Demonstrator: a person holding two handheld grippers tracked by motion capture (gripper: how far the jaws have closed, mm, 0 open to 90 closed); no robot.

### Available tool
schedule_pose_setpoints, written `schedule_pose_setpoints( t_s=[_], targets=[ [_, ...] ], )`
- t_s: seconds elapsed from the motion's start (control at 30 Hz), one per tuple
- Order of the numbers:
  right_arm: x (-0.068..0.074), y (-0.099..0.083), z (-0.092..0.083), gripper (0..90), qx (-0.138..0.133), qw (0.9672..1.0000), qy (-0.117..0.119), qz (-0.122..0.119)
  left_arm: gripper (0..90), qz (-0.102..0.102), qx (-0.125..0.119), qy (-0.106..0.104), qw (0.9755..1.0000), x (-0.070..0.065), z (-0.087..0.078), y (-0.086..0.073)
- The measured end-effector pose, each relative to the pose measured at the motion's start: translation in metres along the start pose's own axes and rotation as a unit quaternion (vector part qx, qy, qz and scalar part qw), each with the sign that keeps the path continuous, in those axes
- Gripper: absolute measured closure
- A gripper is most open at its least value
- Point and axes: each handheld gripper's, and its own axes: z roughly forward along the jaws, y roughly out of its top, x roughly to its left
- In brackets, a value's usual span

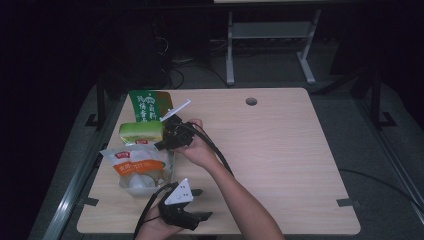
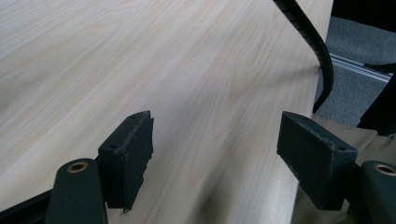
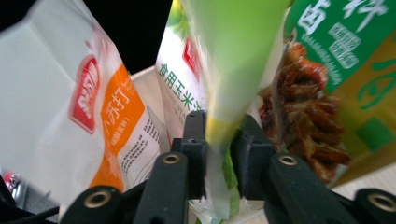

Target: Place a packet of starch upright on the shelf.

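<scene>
Right tool: I have my right tool [image 3: 219,149] at the green packet [image 3: 233,70], its jaws on either side of the packet's lower edge. The edge sits in the gap; the left jaw looks close against it, the right one stands a little off. I cannot tell whether the pads press on it.
Right tool, high view: my right tool [image 1: 167,139] is at the left part of the table [image 1: 280,150], pointing left at the row of packets.
Green packet: the green packet [image 1: 141,132] stands between the orange bag [image 1: 135,162] in front and the dark green bag [image 1: 150,104] behind, near the table's left edge.
Neighbours, right gripper view: the orange bag [image 3: 88,116] is at the left, the dark green bag [image 3: 345,79] with a picture of red-brown food at the right, both close beside the green packet.
Left tool: my left tool [image 1: 192,204] rests at the near edge of the table, apart from the bags. In its own view the left tool [image 2: 215,154] stands wide apart over bare wood, holding nothing.
Cable: a black cable [image 2: 317,51] runs past the table edge in the left gripper view.
</scene>
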Motion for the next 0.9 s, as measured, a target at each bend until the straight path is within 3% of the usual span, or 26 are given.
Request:
schedule_pose_setpoints(
  t_s=[0.1, 0.57, 0.9],
  targets=[
    [-0.002, -0.001, -0.01, 69.8, -0.008, 0.9999, 0.0, 0.01, 26.1, -0.001, 0.0, 0.0, 1.0, 0.0, 0.0, 0.0],
    [-0.007, -0.008, -0.035, 61.1, -0.008, 0.9998, -0.005, 0.015, 25.3, -0.003, 0.001, 0.003, 1.0, 0.005, 0.0, 0.001],
    [-0.016, -0.02, -0.061, 54.9, -0.016, 0.9994, -0.022, 0.024, 25.3, 0.0, 0.001, 0.006, 1.0, 0.007, 0.0, 0.001]
  ],
)
